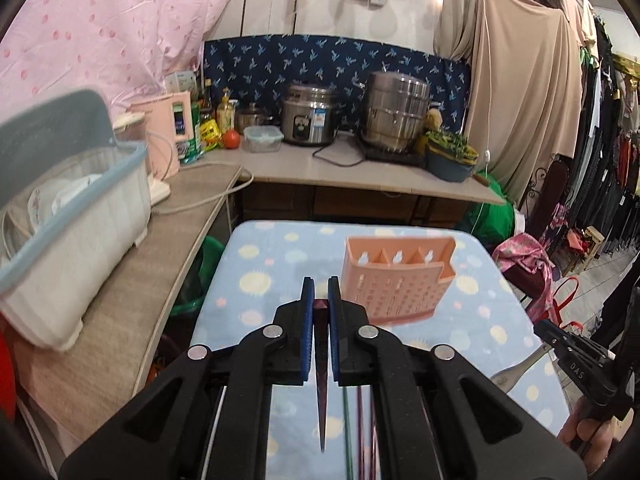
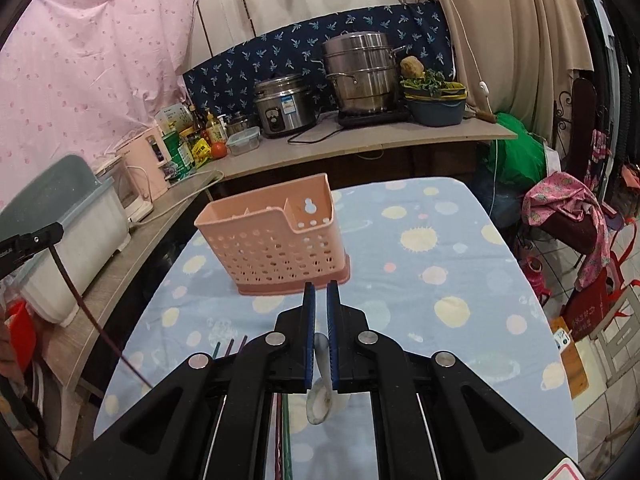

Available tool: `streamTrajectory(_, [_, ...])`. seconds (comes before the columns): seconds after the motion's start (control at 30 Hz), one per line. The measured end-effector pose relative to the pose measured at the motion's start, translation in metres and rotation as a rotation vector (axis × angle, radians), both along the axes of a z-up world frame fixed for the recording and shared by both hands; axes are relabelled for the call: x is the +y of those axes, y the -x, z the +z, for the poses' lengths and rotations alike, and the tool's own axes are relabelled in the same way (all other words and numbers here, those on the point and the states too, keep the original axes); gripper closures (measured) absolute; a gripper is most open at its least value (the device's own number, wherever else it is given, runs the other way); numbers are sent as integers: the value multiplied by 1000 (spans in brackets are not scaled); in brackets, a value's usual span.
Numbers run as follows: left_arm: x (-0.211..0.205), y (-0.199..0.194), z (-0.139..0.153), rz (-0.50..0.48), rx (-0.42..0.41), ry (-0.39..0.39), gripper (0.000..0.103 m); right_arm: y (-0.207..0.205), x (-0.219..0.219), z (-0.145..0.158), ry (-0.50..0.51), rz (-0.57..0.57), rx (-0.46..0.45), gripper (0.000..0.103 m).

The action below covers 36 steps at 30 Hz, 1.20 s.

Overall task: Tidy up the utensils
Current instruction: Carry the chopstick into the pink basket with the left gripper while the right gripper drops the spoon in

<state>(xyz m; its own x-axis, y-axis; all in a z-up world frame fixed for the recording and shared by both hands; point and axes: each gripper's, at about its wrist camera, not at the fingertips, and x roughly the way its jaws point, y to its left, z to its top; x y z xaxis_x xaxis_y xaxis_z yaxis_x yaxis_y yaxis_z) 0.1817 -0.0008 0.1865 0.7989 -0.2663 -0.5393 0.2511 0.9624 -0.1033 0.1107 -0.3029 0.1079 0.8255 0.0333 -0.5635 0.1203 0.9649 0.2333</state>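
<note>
Below the left tongs (image 1: 321, 292), a chopstick (image 1: 321, 400) (tip blurred).

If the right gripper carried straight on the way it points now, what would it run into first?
Most likely the pink utensil holder: the right gripper, shut on a spoon, aims at the holder's lower right corner and base. Depth is unclear; slightly lower, it would meet the dotted tablecloth first.
</note>
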Motion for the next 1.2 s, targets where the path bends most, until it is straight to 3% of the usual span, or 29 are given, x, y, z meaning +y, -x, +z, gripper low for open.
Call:
streamTrajectory(0.33, [-32,-43,87,-11,-175,60,96,-77,-10,57,38,9,-92,97])
streamTrajectory(0.53, [-56,-79,111,-22,-239,76,97,-127,-12,70,43,12,-100,97])
streamTrajectory(0.7, [-73,-112,105,-26,-239,66,96,-164,-13,60,25,19,-77,97])
streamTrajectory(0.87, [-80,-133,78,-31,-196,60,96,-186,-9,37,31,24,-35,97])
streamTrajectory(1.2, [-80,-158,37,-23,-120,41,96,-201,-12,3,23,23,13,97])
